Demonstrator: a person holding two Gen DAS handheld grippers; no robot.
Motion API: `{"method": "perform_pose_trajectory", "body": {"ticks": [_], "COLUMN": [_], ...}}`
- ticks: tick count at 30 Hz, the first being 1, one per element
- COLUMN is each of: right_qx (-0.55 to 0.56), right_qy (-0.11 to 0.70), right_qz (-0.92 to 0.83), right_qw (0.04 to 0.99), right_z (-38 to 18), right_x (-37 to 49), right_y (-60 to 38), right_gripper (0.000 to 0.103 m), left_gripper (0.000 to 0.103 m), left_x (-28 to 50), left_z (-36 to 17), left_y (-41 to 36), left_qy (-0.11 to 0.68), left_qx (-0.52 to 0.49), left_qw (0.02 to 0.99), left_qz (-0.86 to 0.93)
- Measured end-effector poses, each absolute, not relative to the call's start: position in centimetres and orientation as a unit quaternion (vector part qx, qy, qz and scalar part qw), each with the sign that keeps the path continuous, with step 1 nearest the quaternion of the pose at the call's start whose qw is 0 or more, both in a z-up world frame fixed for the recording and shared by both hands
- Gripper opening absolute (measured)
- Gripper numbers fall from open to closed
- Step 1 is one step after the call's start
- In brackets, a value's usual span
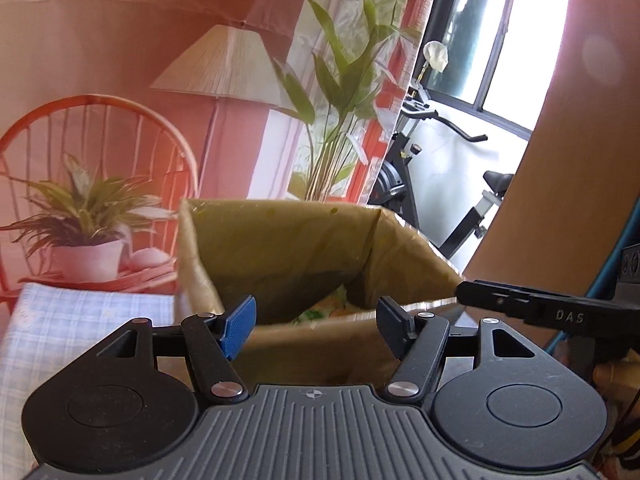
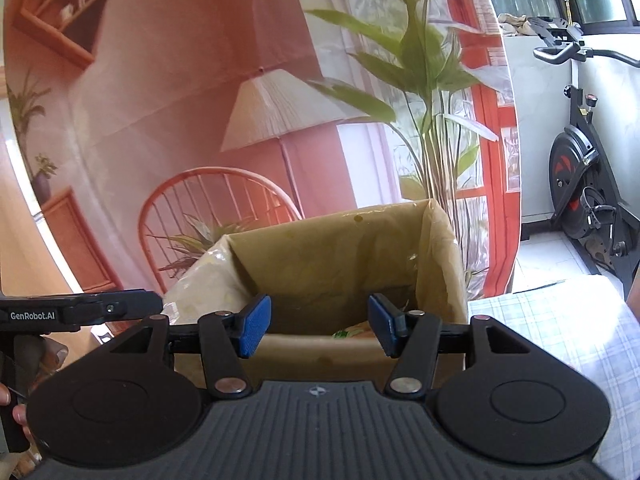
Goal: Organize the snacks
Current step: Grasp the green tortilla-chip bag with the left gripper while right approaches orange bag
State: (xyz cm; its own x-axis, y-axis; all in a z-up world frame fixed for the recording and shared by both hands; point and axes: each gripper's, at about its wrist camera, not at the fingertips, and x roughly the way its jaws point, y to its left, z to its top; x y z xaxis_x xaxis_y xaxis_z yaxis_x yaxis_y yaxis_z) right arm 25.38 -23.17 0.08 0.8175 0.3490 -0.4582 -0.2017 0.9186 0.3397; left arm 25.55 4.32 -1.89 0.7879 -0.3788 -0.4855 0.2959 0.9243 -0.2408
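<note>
An open cardboard box (image 1: pixel 280 248) lined with glossy brown tape stands on the checked cloth. Colourful snack packets (image 1: pixel 328 308) show low inside it. My left gripper (image 1: pixel 316 328) hovers at the box's near wall, open, with nothing between its blue pads. My right gripper (image 2: pixel 318 326) is also open and empty, in front of the same box (image 2: pixel 340 252), where a bit of a snack packet (image 2: pixel 352 332) peeks over the near wall. The two grippers are side by side: the right one's finger (image 1: pixel 540 308) shows in the left wrist view, and the left one's finger (image 2: pixel 80 308) in the right wrist view.
A blue-and-white checked cloth (image 1: pixel 80 320) (image 2: pixel 560 340) covers the table on both sides of the box. Behind hangs a printed backdrop (image 2: pixel 180 100) with a chair, lamp and plants. An exercise bike (image 2: pixel 580 184) stands at the right, and a brown panel (image 1: pixel 580 160) rises at the right edge.
</note>
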Motion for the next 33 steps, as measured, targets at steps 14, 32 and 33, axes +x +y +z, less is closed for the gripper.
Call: {"method": "perform_pose_trajectory", "body": {"ticks": [14, 32, 33], "right_qx": [0.125, 0.119, 0.119], "right_qy": [0.3, 0.359, 0.359], "right_qz": [0.131, 0.126, 0.127], "right_qw": [0.937, 0.917, 0.917], "right_z": [-4.1, -9.5, -9.6], "right_x": [19.8, 16.7, 16.7], "right_y": [-22.4, -21.5, -21.5], "right_gripper": [0.058, 0.058, 0.058], "left_gripper": [0.08, 0.09, 0.09], "left_x": [19.8, 19.5, 19.5], "left_z": [-8.7, -14.0, -14.2], "left_y": [5.4, 1.7, 1.5], "left_qy": [0.336, 0.423, 0.427], "left_qx": [-0.063, -0.022, -0.021], "left_qw": [0.925, 0.885, 0.883], "left_qz": [-0.165, -0.195, -0.197]}}
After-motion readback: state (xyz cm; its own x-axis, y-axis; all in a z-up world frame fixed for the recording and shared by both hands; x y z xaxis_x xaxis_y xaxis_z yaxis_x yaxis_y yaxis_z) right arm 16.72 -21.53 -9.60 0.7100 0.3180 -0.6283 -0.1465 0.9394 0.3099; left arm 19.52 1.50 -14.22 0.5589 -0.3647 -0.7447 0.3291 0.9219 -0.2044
